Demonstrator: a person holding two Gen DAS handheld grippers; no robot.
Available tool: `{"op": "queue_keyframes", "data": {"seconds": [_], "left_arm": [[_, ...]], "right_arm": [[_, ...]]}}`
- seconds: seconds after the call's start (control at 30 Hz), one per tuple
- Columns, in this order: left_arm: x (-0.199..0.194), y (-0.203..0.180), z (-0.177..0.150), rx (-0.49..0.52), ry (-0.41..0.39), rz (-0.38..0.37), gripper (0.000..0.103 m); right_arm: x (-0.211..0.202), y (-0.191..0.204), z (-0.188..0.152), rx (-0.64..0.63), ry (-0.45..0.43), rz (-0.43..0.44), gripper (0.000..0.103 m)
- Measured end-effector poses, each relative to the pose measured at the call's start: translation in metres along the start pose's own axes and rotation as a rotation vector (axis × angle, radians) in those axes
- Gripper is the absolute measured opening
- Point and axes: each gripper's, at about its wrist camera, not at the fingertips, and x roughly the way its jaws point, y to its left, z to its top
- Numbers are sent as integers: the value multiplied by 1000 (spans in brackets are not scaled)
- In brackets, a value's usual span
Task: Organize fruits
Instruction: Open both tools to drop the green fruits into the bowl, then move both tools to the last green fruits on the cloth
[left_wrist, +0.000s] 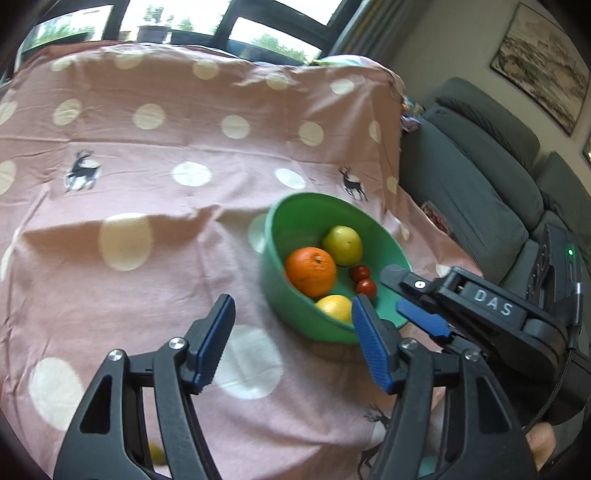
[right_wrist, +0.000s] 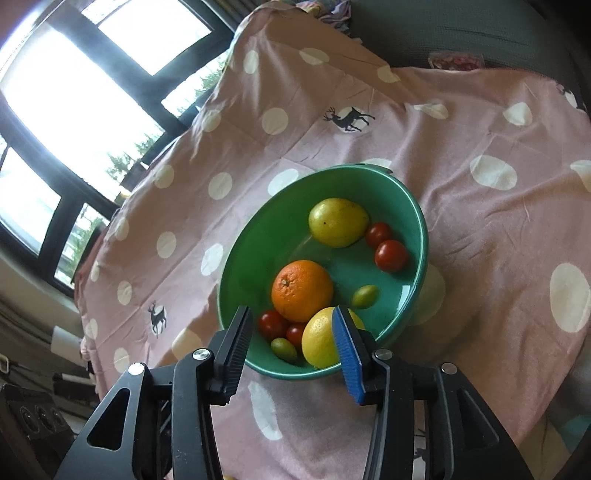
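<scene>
A green bowl (right_wrist: 369, 173) stands on a pink dotted cloth. It holds an orange (right_wrist: 302, 290), a greenish lemon (right_wrist: 338, 221), a yellow lemon (right_wrist: 319, 341), several red tomatoes (right_wrist: 390, 254) and two small green fruits (right_wrist: 365, 296). My right gripper (right_wrist: 291, 314) hangs open over the bowl's near rim, with nothing between its pads. In the left wrist view the bowl (left_wrist: 306, 199) sits to the right of my left gripper (left_wrist: 293, 301), which is open and empty above the cloth. The right gripper (left_wrist: 394, 291) reaches over the bowl's right rim. A small yellow-green fruit (left_wrist: 157, 452) lies on the cloth under the left gripper.
The pink cloth (left_wrist: 147, 221) with white dots and deer covers the whole table. A grey sofa (left_wrist: 480, 177) stands beyond its right edge, with a framed picture (left_wrist: 543, 62) above it. Windows (right_wrist: 74, 92) line the far side. A fingertip (left_wrist: 539, 439) shows at the lower right.
</scene>
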Motion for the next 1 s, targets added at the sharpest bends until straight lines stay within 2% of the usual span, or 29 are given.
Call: {"op": "queue_keyframes", "data": {"seconds": [0.17, 0.33, 0.53, 0.63, 0.77, 1.0], "left_arm": [[-39, 31, -14, -37, -33, 127, 70], [-71, 79, -34, -139, -40, 276, 70], [-79, 129, -57, -260, 37, 349, 69], [-76, 139, -62, -283, 61, 352, 68], [-69, 143, -66, -291, 79, 342, 67], [-50, 145, -67, -317, 139, 285, 53]], "right_arm": [[-12, 22, -20, -101, 28, 63, 46], [-14, 49, -51, -224, 113, 158, 46], [7, 78, -102, -384, 269, 196, 46], [22, 86, -122, -417, 352, 212, 46], [38, 95, -145, -474, 418, 199, 46], [61, 105, -171, -579, 468, 98, 46]]}}
